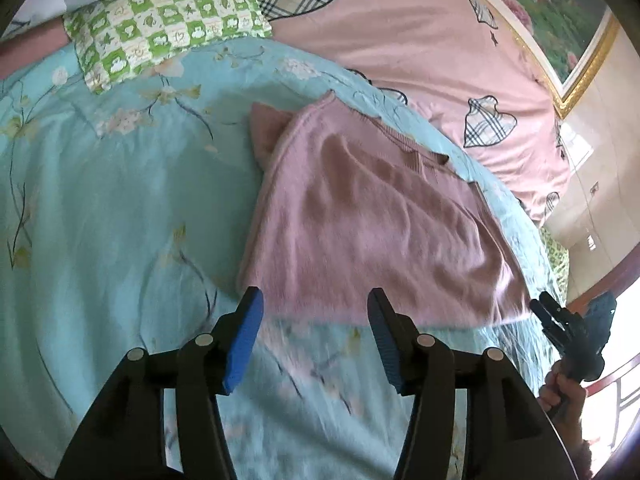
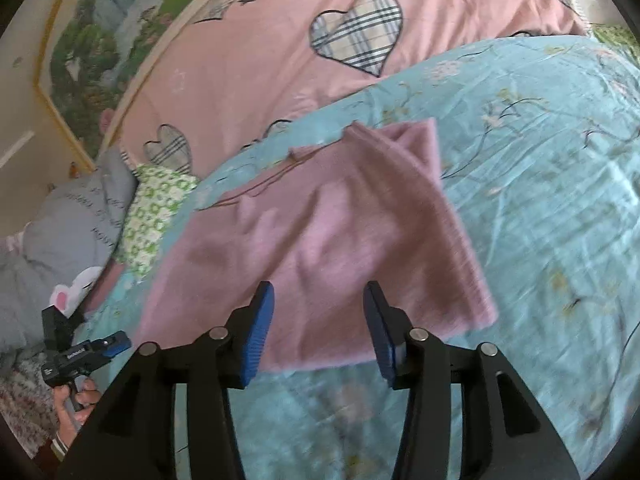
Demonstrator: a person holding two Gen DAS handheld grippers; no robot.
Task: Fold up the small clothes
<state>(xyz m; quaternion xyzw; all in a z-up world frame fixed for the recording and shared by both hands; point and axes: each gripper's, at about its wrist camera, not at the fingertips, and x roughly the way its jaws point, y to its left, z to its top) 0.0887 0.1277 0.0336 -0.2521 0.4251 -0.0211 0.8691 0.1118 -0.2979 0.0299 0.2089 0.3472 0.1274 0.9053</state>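
Left wrist view: the folded pink knitted garment [image 1: 360,216] lies on the light-blue floral quilt [image 1: 100,200]. The left gripper [image 1: 316,320] and right gripper [image 2: 318,316] both stand apart, holding nothing.

Matt knitted pink garment [image 1: 360,216] on smooth cotton quilt [image 1: 120,208].

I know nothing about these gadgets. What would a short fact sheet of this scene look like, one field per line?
Setting: a bed with a light blue floral cover
Garment: pink knitted top, lying partly folded on the cover
Left gripper: jaws apart, nothing between them, at the garment's near edge
Right gripper: jaws apart, nothing between them, over the garment's near edge
Behind: pink quilt with plaid hearts
Nearby: green checked pillow
Wall: framed landscape picture
Holder: a person's hand grips the left tool's handle
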